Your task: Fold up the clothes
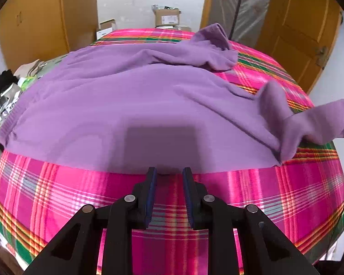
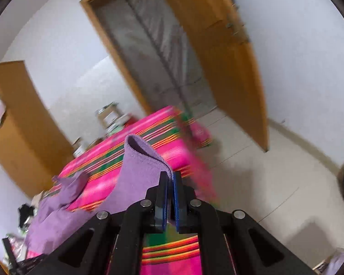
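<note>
Presently: sweater [image 1: 135, 100] spread on bed [image 1: 286, 194], unfolded, sleeve [image 2: 140, 160] lifted at 3 o'clock, pinched in right gripper [image 2: 171, 184]; left gripper [image 1: 169, 178] released, at hem; folds remain.

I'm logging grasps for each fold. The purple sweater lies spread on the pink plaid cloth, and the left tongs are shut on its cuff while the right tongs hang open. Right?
Sides are swapped. The right wrist view shows the right tongs shut on the purple sweater cuff; the left wrist view shows the left tongs open above the pink plaid cloth.
</note>
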A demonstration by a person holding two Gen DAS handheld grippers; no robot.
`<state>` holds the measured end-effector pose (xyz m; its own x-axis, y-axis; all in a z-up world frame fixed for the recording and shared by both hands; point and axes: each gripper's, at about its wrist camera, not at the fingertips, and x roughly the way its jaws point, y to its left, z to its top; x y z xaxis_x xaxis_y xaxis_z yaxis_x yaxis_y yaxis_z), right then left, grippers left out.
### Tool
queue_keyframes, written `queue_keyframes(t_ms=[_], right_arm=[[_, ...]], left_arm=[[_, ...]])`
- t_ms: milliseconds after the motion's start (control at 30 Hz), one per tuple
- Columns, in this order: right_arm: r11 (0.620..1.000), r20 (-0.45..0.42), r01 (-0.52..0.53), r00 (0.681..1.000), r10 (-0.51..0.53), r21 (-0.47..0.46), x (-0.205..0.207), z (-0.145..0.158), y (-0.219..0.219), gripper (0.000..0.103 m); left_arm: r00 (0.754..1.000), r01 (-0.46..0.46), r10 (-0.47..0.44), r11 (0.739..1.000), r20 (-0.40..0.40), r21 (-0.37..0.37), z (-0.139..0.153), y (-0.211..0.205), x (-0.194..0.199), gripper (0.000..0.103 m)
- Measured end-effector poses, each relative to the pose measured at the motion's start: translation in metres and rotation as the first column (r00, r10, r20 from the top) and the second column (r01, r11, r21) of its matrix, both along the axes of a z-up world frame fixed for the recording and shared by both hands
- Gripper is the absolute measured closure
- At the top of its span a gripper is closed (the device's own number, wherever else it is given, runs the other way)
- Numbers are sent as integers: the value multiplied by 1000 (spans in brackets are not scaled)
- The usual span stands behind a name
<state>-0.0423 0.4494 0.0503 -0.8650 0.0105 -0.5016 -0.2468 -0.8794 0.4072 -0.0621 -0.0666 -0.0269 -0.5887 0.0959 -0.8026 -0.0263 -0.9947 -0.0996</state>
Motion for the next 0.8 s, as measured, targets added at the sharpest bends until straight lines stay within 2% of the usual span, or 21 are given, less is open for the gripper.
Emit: queue_keyframes(t_ms=[167,233,367,433,567,667,733,800], right_arm=[[995,16,98,995,-98,10,7,-4,23,96],[994,15,105,994,-105,15,10,-4,25,95],[998,13,-49,999,49,36,1,-6,-3,75],[991,12,-126,992,126,47,-3,-8,-16,71],[957,21,-280,960,280,70,-12,-11,-45,69],[905,93,-410,911,401,112,-27,-24,-76,69],[876,130,-465,884,450,129,-34,-29,-89,69],[871,153,-470,880,450,143,-37,-33,-88,68]], left_arm=[[1000,13,-13,1000,-1,4,0,10,-2,80],[1000,18,-18,1000,-4,5,1,13,-3,80],[999,36,-36,999,-12,9,3,20,-2,80],[999,49,-49,999,-16,15,4,23,-2,80],[996,88,-87,996,-19,31,4,34,-3,77],[990,140,-139,989,-21,53,6,47,-4,77],[984,177,-176,982,-28,64,8,56,-4,77],[975,218,-216,974,-43,67,12,66,-4,77]])
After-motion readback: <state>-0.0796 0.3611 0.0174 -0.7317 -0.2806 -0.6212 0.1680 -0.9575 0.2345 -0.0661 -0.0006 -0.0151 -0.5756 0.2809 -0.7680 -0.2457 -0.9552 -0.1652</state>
